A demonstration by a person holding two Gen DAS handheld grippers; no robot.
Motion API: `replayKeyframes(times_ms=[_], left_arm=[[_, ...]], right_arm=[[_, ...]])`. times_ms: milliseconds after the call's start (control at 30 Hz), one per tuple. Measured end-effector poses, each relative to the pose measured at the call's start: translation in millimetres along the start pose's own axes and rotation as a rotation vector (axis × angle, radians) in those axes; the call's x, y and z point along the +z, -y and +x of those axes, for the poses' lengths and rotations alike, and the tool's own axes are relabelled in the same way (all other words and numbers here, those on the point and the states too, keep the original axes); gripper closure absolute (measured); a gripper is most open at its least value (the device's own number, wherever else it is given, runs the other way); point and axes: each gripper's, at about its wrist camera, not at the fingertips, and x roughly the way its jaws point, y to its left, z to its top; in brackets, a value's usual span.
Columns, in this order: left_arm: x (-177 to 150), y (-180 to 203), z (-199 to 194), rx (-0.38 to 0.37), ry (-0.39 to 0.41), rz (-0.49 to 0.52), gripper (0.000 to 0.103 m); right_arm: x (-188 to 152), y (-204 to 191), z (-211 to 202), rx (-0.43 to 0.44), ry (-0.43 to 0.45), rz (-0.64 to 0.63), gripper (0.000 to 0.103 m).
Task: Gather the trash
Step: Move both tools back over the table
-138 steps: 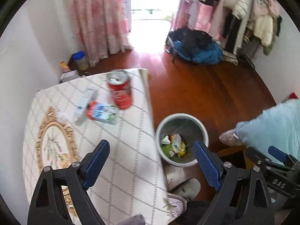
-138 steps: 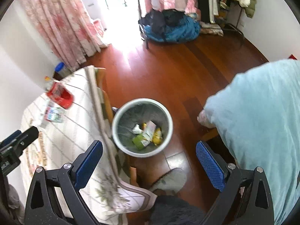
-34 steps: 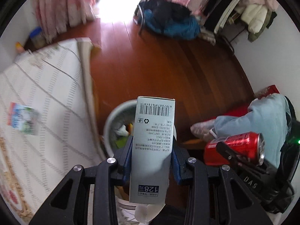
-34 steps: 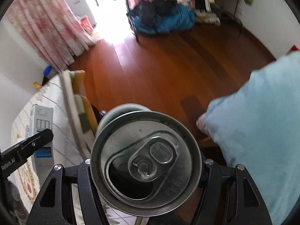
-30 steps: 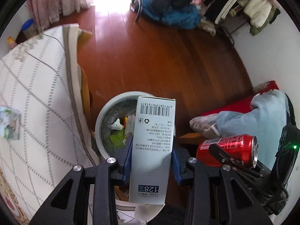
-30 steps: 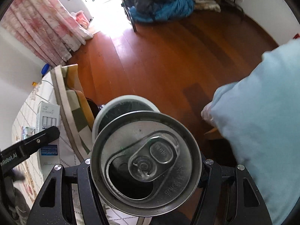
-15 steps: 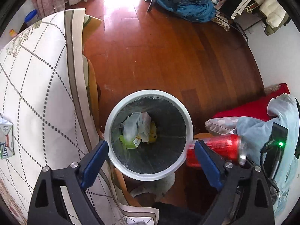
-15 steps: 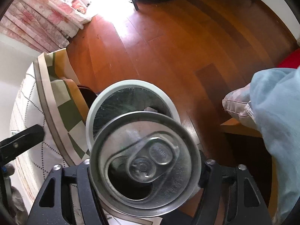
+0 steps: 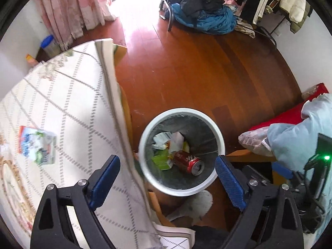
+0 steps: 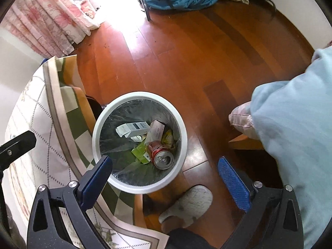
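A white-rimmed trash bin point(image 9: 145, 128) point(image 10: 97, 120) stands on the wooden floor beside the table. Inside lie a red soda can point(image 9: 188, 161) point(image 10: 159, 153), a white carton box point(image 10: 132, 128), green and yellow wrappers and paper. My left gripper point(image 9: 167, 178) is open and empty above the bin's near rim. My right gripper point(image 10: 166, 182) is open and empty, also above the bin's near rim. A blue-and-white snack packet point(image 9: 37, 145) lies on the tablecloth to the left.
The table with the white patterned cloth point(image 9: 62, 103) is left of the bin, its cloth edge hanging beside it. A grey slipper point(image 10: 186, 205) is just below the bin. A light-blue sleeve point(image 10: 290, 124) fills the right. Clothes pile point(image 9: 203, 14) and pink curtains point(image 9: 72, 10) at the back.
Both grippers opened over the bin. The white box dropped from the left gripper first, then the red can from the right; both now lie in the bin.
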Motion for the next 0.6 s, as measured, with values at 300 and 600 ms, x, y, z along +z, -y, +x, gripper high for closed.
replayKeyframes(times_ms=[300, 600], left_arm=[[-33.2, -0.4, -48.6, 0.070, 0.088, 0.016, 0.010], [-61.3, -1.6, -114.2, 0.088, 0.209, 0.004, 0.010]], right_arm=[[-32.4, -13.5, -61.0, -0.051, 0.088, -0.039, 0.000], [-66.2, -25.0, -139.5, -0.045, 0.199, -0.048, 0.000]])
